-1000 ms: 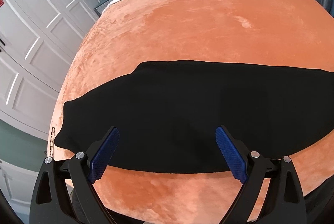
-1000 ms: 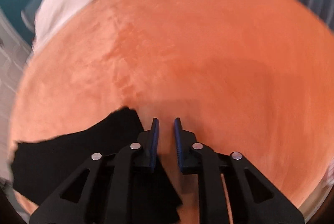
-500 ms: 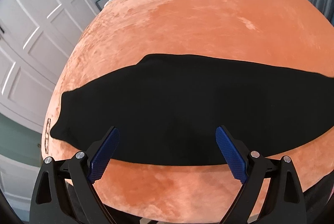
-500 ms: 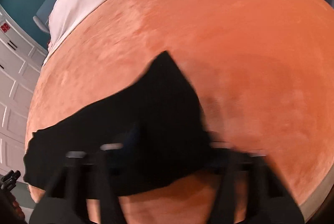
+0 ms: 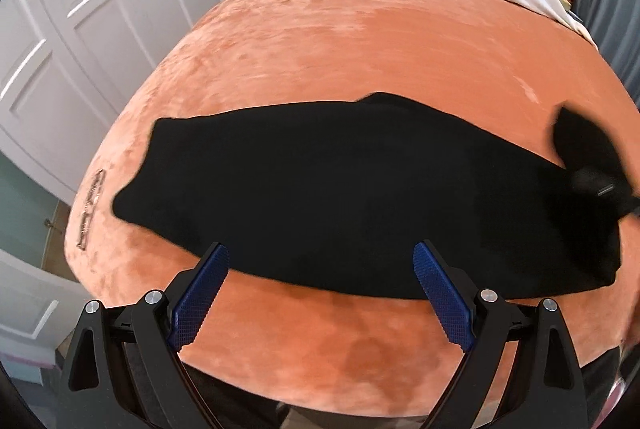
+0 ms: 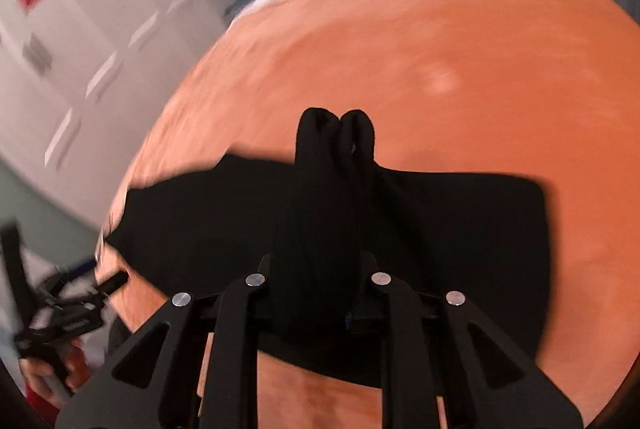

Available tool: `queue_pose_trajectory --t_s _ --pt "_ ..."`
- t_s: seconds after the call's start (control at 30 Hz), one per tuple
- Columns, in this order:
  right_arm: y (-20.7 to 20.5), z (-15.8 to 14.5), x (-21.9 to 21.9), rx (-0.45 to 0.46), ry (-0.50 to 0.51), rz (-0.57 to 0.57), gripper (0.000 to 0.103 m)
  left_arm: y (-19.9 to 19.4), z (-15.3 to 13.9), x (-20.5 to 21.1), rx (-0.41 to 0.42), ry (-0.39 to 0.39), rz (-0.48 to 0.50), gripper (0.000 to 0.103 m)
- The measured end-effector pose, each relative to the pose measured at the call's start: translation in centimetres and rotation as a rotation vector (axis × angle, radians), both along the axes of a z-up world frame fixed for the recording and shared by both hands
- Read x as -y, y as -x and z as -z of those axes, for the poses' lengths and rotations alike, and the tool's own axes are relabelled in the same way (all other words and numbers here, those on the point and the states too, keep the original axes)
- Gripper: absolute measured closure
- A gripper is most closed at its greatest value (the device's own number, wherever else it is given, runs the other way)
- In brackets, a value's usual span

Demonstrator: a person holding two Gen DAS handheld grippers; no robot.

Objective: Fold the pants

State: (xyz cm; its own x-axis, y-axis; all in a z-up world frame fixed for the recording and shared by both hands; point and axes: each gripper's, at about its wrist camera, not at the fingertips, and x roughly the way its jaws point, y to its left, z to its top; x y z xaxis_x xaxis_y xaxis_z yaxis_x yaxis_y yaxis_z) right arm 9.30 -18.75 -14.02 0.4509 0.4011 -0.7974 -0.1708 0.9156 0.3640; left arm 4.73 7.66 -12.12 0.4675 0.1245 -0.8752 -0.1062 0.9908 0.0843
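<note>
Right gripper lifts one end of the black pants to fold it across; left gripper waits, spread wide and empty.

The black pants [image 5: 360, 197] lie stretched across the orange plush bedspread [image 5: 380, 49], long and flat so one end can be carried over the other. The right gripper [image 6: 316, 301] is clenched on a bunched end of the cloth, which stands up between its jaws, raised clear so it will not drag. The left gripper [image 5: 320, 293] hovers just off the near hem, touching nothing, likely ready to pin or smooth. A second ago the right jaws sat nearly closed low on the bedspread beside the cloth; now they hold it aloft, and the left view has swung rightward.
</note>
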Motion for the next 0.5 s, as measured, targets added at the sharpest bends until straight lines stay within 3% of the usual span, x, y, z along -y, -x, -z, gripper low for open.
queue_pose_trajectory --t_s 0.13,0.2,0.33,0.5 --pt "-0.2 5.8 -8.7 -0.118 0.135 -0.144 0.072 0.5 0.1 -3.4 0.013 -0.029 -0.036 0.011" --pt "0.9 5.6 -9.6 -0.091 0.177 -0.133 0.068 0.8 0.2 -4.8 0.016 -0.028 -0.047 0.011" --pt "3.7 0.4 -4.5 -0.028 -0.097 0.022 0.068 1.0 0.8 -7.0 0.021 -0.032 -0.066 0.011" --pt "3.1 -1.6 1.4 0.0 -0.172 0.201 0.068 0.5 1.5 -6.8 0.014 0.011 -0.055 0.011"
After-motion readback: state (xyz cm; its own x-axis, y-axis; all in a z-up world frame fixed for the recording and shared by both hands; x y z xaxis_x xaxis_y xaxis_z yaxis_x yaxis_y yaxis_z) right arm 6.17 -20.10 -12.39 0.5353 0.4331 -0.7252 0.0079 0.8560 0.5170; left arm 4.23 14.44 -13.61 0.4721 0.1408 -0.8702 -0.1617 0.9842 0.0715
